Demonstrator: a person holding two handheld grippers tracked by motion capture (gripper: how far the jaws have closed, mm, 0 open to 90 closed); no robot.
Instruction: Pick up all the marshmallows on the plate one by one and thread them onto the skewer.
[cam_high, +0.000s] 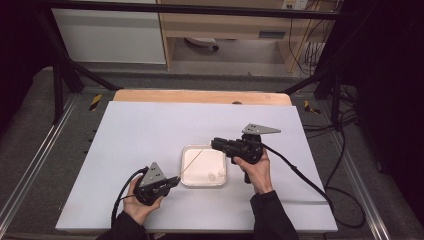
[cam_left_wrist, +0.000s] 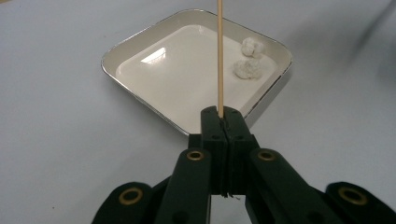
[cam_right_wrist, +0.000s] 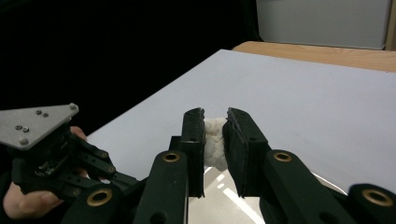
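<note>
Left gripper (cam_left_wrist: 223, 122) clamped on skewer (cam_left_wrist: 219, 56), long axis slanting over tray (cam_left_wrist: 140, 39) toward far-right corner; right gripper (cam_right_wrist: 215, 140) there pinching white lump (cam_right_wrist: 214, 140).

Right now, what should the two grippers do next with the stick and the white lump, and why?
Probably bring them together. The left hand-held gripper is shut on a thin wooden skewer pointing over the white tray; the right hand-held gripper pinches a white lump above it. Two more lumps wait in the tray.

No legible text on anything.
</note>
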